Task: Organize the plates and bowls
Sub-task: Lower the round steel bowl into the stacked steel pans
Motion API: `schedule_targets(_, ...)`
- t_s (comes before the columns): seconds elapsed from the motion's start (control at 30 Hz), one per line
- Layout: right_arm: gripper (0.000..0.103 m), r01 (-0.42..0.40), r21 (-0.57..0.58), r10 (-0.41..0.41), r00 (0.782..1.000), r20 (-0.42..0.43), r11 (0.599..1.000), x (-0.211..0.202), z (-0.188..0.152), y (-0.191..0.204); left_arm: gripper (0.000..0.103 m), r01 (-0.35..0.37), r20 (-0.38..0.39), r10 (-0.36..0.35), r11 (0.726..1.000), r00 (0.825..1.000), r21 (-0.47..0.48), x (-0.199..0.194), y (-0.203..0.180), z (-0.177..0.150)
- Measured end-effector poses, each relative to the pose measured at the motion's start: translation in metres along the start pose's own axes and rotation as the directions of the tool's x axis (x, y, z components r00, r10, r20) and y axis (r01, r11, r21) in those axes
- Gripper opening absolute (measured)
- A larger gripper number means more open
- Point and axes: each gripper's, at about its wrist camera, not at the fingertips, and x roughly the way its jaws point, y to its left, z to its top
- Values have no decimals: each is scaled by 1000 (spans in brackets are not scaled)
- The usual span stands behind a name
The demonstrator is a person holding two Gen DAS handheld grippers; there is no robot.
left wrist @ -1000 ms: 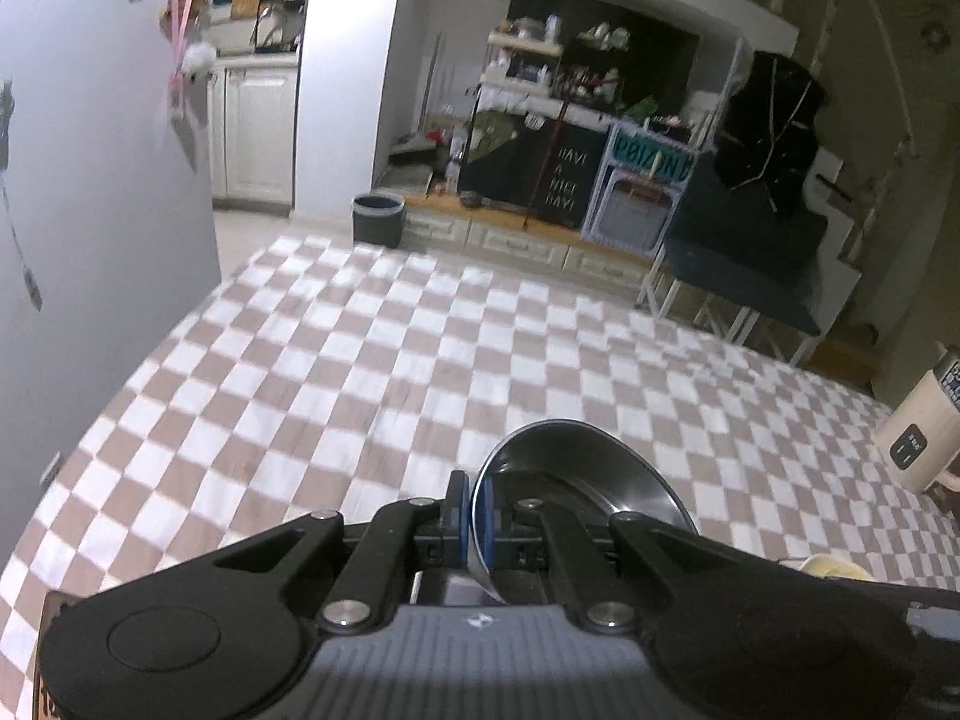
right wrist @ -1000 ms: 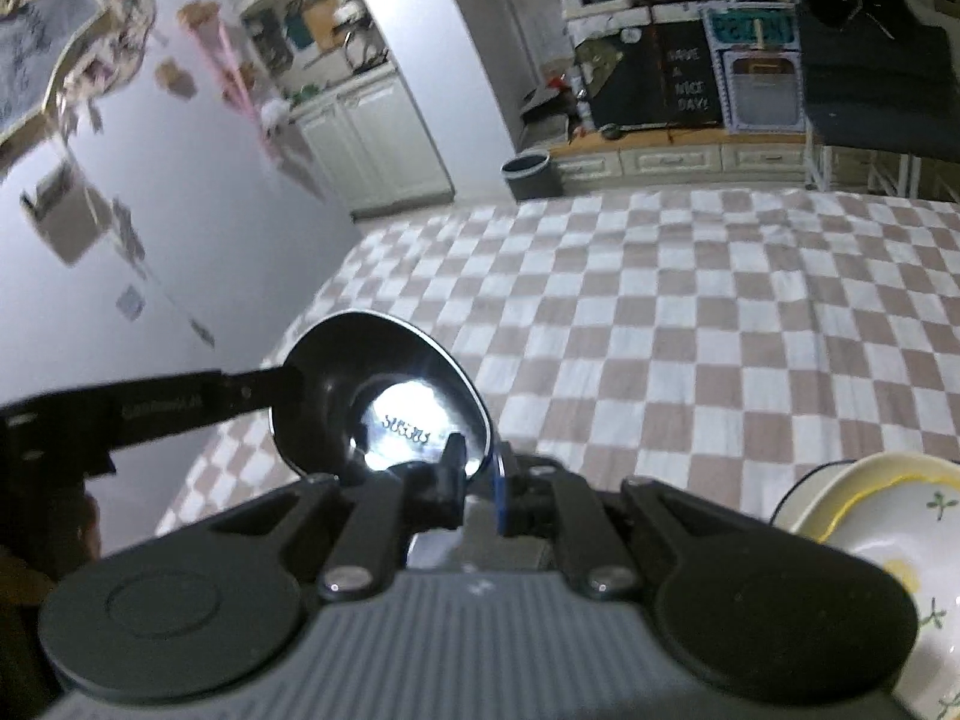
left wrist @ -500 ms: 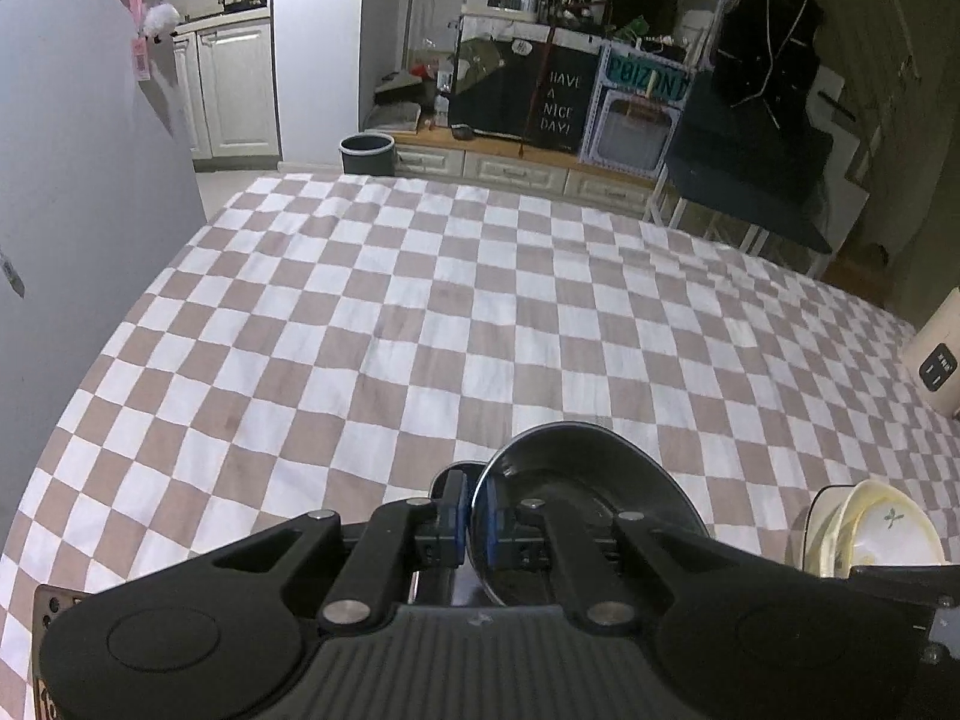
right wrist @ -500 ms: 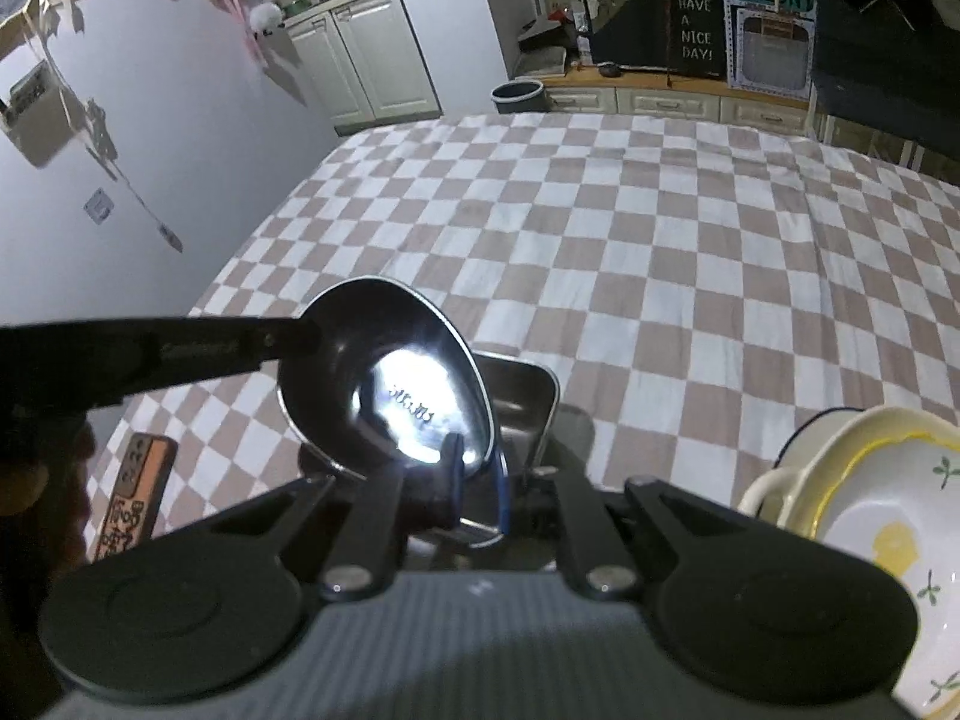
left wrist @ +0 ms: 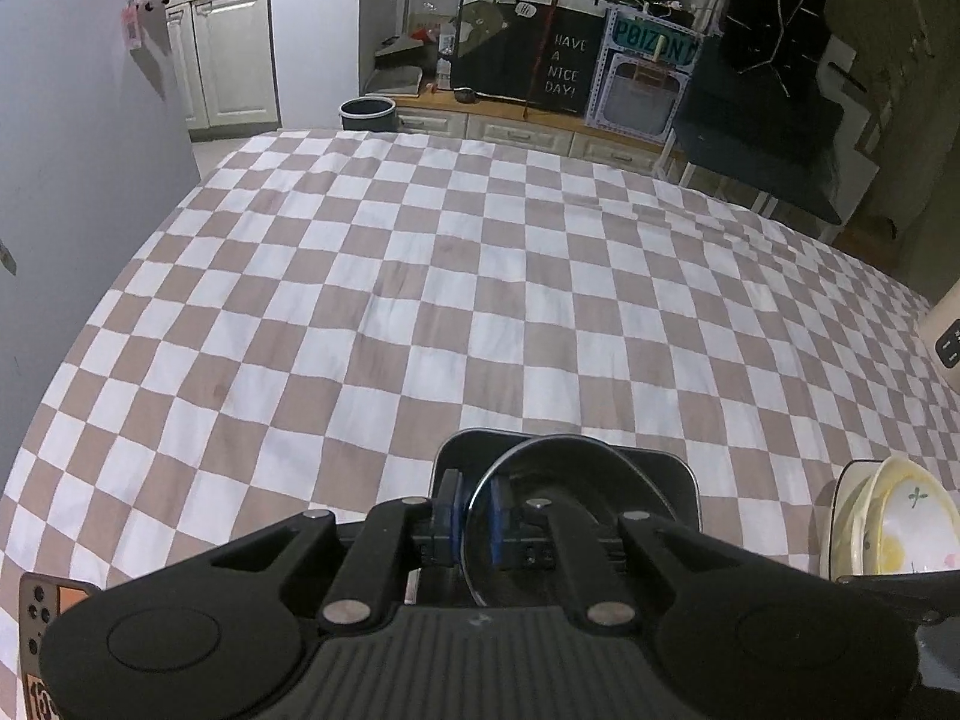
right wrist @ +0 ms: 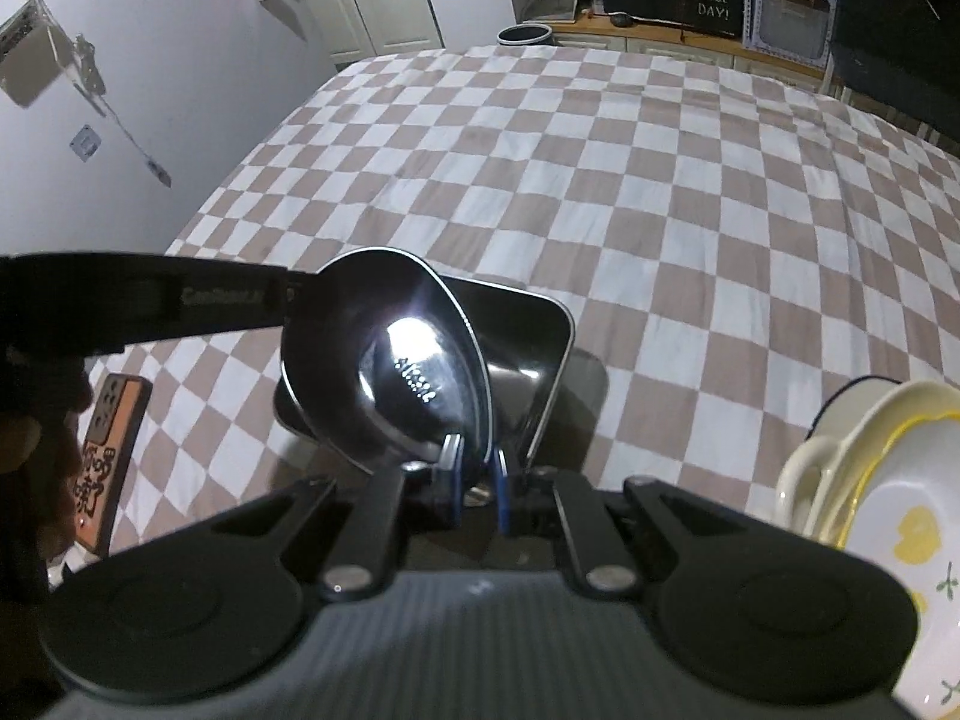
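A round steel bowl (left wrist: 576, 468) hangs tilted just over a square steel tray (left wrist: 681, 480) that lies on the checkered tablecloth. My left gripper (left wrist: 477, 519) has the bowl's rim between its blue pads; its jaws are opening and a thin gap shows on each side of the rim. In the right wrist view the bowl (right wrist: 384, 360) shows its shiny inside above the tray (right wrist: 540, 348). My right gripper (right wrist: 474, 474) is shut on the near rim, and the left gripper (right wrist: 291, 294) reaches the far rim from the left.
A stack of cream and yellow plates and bowls (left wrist: 888, 516) (right wrist: 870, 480) stands right of the tray. A phone in an orange case (right wrist: 111, 438) lies to the left, near a hand (right wrist: 36, 432). A cream appliance (left wrist: 948, 336) stands at the right edge.
Both grippers came down with the bowl, and the square tray has come into view right beneath it. The left pads now stand a little wider apart around the rim.
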Motion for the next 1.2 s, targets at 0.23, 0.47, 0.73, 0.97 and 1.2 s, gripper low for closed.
schedule_targets(0.23,13,-7,19,8,1000,-14,1000,10,3,-6,10,-12,-19,13,1000,1000,11,10,-2,2)
schedule_targets(0.47,12,1,16,0,1000,-22,1000,15,5,-4,13,-19,-26,19,1000,999,7,17,-4,5)
schedule_targets(0.73,14,-3,24,4,999,-34,1000,17,7,-6,20,-21,-28,22,1000,999,21,25,-8,6)
schedule_targets(0.97,17,-4,8,5,999,-37,1000,20,7,-6,24,-22,-35,23,999,999,23,29,-8,5)
schedule_targets(1.2,18,-6,8,6,999,-33,1000,20,6,-5,38,1,-10,-1,1000,1000,14,27,-6,7)
